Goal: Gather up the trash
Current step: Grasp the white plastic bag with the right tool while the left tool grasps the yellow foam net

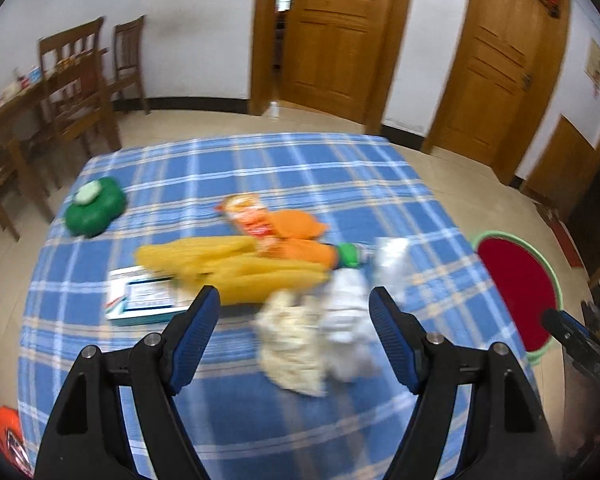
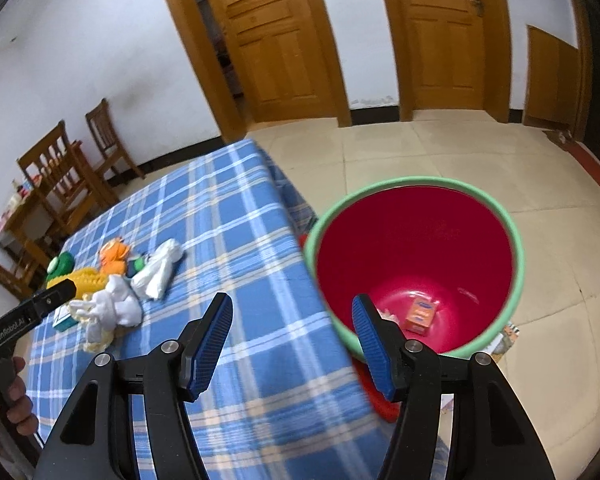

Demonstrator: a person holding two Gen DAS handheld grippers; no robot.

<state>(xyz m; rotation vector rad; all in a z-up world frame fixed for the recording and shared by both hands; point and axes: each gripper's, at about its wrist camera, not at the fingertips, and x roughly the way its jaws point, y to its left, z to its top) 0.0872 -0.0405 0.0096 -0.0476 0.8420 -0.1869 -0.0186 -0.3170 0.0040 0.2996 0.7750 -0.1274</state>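
left gripper (image 1: 294, 300), right gripper (image 2: 292, 312): black angular frames, blue ribbed finger pads (image 1: 198, 332), silver pivot screws. white "genrobot.ai" lettering on left gripper handle; bare-skinned hand (image 2: 10, 400) below lettering.
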